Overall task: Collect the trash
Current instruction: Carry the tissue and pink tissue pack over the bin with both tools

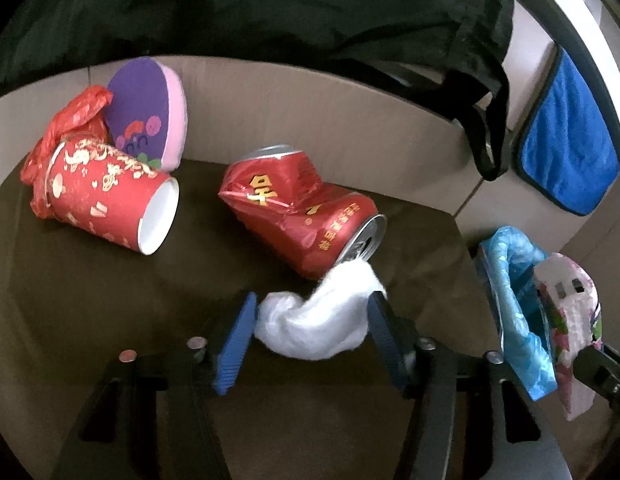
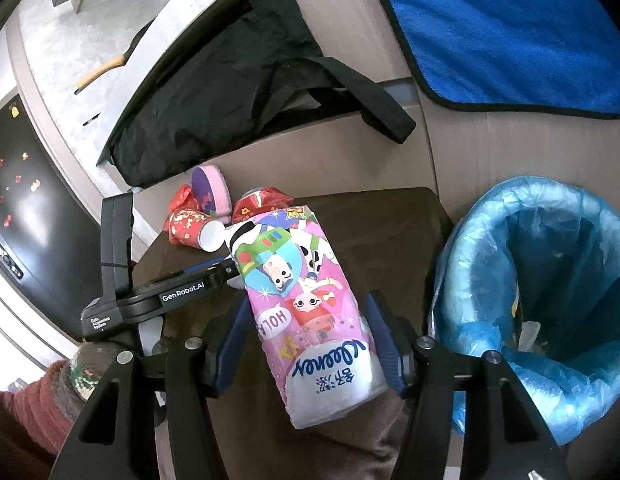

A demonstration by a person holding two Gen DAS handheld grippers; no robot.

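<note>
My left gripper [image 1: 310,320] is shut on a white crumpled tissue wad [image 1: 314,324] just above the dark brown table [image 1: 110,300]. A crushed red can [image 1: 302,216] lies right behind it, a red paper cup [image 1: 110,196] on its side at the left, with red plastic wrap [image 1: 66,120] and a pink-and-purple round pad [image 1: 150,112] behind. My right gripper [image 2: 308,344] is shut on a pink cartoon-printed tissue pack [image 2: 306,300], held beside the bin with the blue liner [image 2: 530,300]. The pack [image 1: 570,320] and bin [image 1: 514,300] also show in the left wrist view.
A cardboard wall [image 1: 310,112] stands behind the table. A black bag [image 2: 230,100] hangs over it and a blue cloth [image 2: 510,32] hangs at the right. The bin stands off the table's right edge. The left gripper's body [image 2: 150,300] lies left of the pack.
</note>
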